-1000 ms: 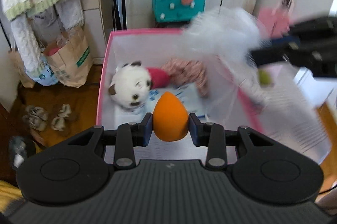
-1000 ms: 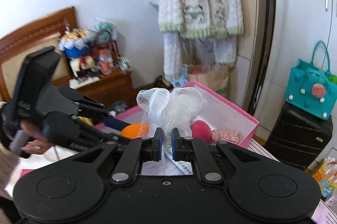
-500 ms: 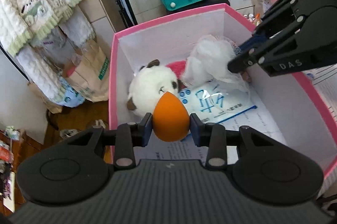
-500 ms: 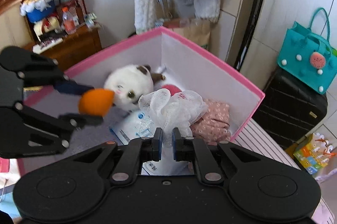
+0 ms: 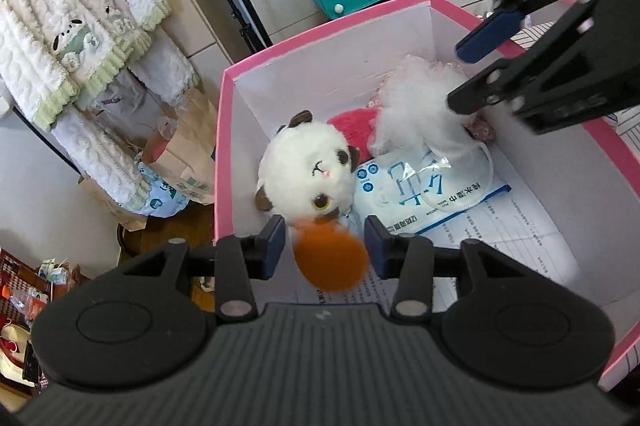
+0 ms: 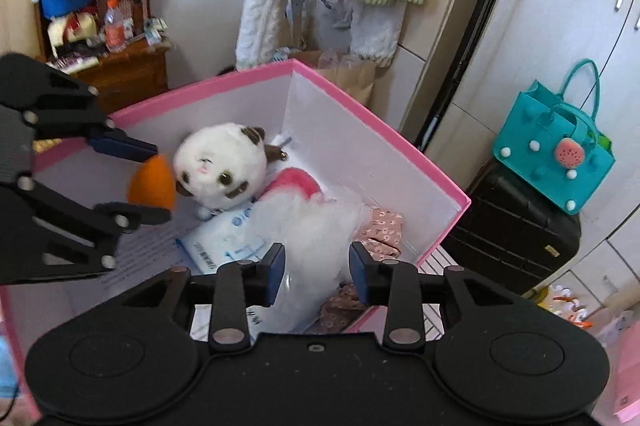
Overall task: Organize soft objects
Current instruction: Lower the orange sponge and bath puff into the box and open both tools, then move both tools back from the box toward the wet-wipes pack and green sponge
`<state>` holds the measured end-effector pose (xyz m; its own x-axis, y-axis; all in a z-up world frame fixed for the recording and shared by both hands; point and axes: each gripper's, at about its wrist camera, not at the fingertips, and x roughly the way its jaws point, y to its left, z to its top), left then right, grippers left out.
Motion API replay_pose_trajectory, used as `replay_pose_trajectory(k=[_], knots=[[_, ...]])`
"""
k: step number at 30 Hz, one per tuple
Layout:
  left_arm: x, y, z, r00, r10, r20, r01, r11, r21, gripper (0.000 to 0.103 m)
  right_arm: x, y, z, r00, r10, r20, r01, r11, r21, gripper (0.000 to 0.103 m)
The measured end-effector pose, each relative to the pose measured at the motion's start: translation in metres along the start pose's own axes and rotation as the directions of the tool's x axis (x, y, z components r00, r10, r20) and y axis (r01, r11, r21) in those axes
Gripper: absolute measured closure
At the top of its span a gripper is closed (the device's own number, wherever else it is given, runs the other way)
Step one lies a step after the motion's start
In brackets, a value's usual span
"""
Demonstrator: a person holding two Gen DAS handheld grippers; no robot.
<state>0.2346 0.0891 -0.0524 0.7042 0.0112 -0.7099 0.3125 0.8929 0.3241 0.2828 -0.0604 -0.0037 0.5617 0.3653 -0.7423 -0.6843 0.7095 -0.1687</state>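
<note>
A pink box (image 5: pixel 320 25) with white inner walls holds a white plush toy (image 5: pixel 308 169), a pink furry item (image 5: pixel 352 125), a floral cloth (image 6: pixel 380 226) and a blue-and-white wipes packet (image 5: pixel 420 189). My left gripper (image 5: pixel 326 246) hangs over the box's near corner, its jaws opening. The orange sponge (image 5: pixel 330 258) is blurred between the pads with gaps beside it. My right gripper (image 6: pixel 316 276) is over the box too, jaws opening. The white mesh puff (image 6: pixel 312 226) is blurred between and beyond its pads, loose from them. Each gripper shows in the other's view: left gripper (image 6: pixel 160 181), right gripper (image 5: pixel 456 77).
A teal handbag (image 6: pixel 556 153) sits on a black suitcase (image 6: pixel 512 238) beyond the box. Knitted garments (image 5: pixel 72 25) hang at the left above paper bags (image 5: pixel 180 161). A cluttered wooden dresser (image 6: pixel 120 73) stands behind. Printed paper lines the box floor (image 5: pixel 500 238).
Both grippers came down over the box. Their jaws went from shut on the sponge and on the puff to spread apart, and both soft things now slip free.
</note>
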Motion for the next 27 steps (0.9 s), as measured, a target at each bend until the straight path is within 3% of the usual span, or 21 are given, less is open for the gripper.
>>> replay_pose_trajectory(k=[8, 16, 27], knots=[[-0.014, 0.009, 0.001, 0.998, -0.068, 0.008, 0.068, 0.995, -0.076, 0.056, -0.033, -0.009, -0.009, 0.994, 0.104, 0.037, -0.107, 0.99, 0.091, 0.063], [-0.057, 0.016, 0.003, 0.994, -0.11, 0.03, 0.112, 0.987, -0.115, 0.051, -0.072, -0.002, -0.017, 0.98, 0.187, 0.073, -0.195, 0.972, 0.129, 0.063], [-0.121, 0.012, -0.004, 0.979, -0.204, 0.017, 0.204, 0.97, -0.135, 0.048, -0.137, 0.018, -0.03, 0.971, 0.204, 0.127, -0.216, 0.973, 0.088, 0.06]])
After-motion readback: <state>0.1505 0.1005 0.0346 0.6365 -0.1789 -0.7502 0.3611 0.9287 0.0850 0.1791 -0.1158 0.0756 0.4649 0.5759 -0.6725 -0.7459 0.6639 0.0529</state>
